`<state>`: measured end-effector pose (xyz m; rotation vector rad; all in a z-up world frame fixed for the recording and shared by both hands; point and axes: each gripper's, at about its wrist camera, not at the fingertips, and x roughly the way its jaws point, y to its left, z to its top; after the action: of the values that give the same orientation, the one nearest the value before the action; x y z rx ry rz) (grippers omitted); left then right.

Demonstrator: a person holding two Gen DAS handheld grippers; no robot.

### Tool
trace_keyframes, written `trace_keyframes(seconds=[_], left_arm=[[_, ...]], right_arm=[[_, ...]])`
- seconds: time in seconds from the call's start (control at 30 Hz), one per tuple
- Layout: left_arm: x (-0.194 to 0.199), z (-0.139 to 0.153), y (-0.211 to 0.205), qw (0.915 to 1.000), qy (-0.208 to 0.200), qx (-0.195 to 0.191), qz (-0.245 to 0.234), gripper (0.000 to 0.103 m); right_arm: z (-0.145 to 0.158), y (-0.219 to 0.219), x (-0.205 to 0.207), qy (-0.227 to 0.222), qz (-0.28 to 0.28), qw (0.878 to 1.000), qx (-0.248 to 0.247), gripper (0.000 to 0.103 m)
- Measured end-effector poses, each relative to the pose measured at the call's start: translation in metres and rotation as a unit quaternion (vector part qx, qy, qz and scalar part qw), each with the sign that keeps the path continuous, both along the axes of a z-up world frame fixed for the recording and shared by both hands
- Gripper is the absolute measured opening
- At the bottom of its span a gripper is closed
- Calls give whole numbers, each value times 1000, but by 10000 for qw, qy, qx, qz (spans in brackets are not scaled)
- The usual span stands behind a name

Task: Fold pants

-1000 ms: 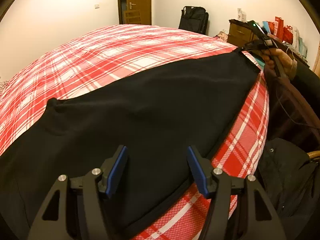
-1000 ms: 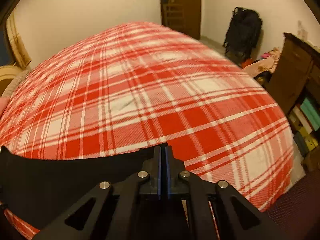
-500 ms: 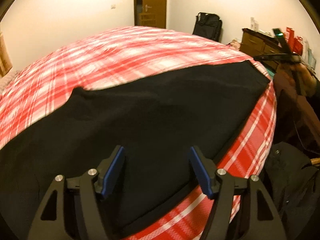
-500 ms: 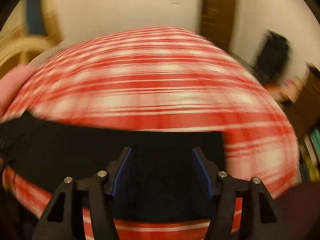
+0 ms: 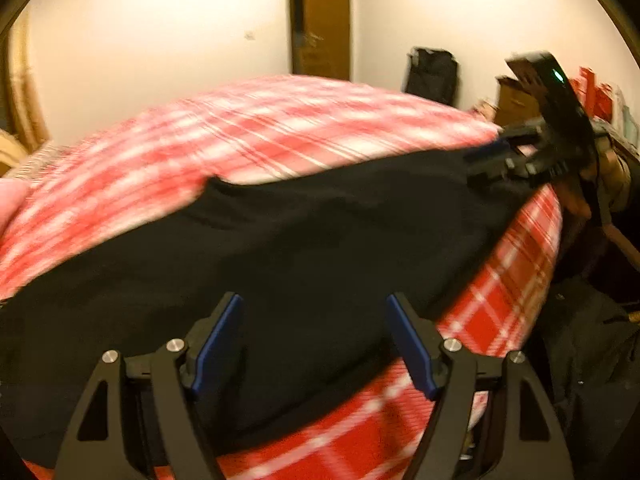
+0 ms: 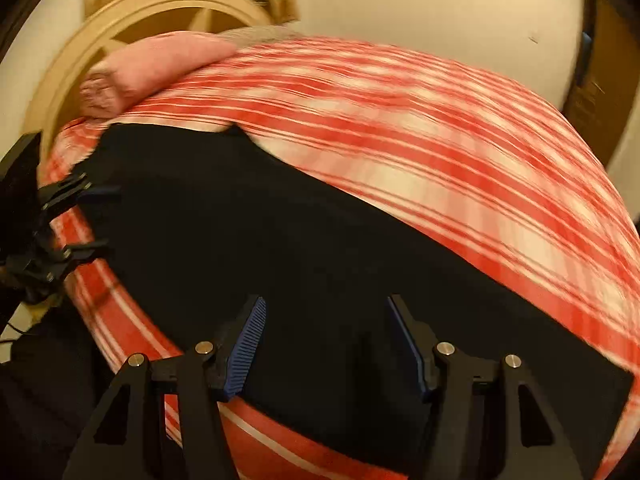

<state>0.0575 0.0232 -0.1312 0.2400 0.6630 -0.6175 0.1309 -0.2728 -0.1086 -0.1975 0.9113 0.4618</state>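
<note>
Black pants (image 5: 304,240) lie spread flat along the near edge of a bed with a red plaid cover (image 5: 280,132). My left gripper (image 5: 314,320) is open just above the pants, with nothing between its blue pads. In the right wrist view the pants (image 6: 320,260) run from lower right to upper left, and my right gripper (image 6: 326,320) hovers open over them, holding nothing. Each gripper shows in the other's view: the right gripper (image 5: 480,162) at the pants' far right end, the left gripper (image 6: 96,218) at the left end. Both views are motion-blurred.
A pink pillow (image 6: 152,68) and a round wooden headboard (image 6: 132,8) are at the head of the bed. A door (image 5: 324,20), a black bag (image 5: 432,76) and a dresser (image 5: 516,100) stand by the far wall. Dark clothing (image 5: 580,340) lies beside the bed.
My right gripper opened, let go of the pants' corner and swung left toward the headboard side. My left gripper stayed open and turned slightly left.
</note>
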Motion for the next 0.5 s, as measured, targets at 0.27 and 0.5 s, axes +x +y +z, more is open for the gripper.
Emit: trace_keyframes(seconds=[0.27, 0.5], left_arm=[[27, -16, 75, 9939, 279, -85, 1068, 83], [6, -21, 84, 9958, -31, 290, 872, 83]], right_arm=[[-40, 81, -23, 54, 575, 9960, -682, 63], [-24, 87, -5, 434, 874, 9940, -494, 63]])
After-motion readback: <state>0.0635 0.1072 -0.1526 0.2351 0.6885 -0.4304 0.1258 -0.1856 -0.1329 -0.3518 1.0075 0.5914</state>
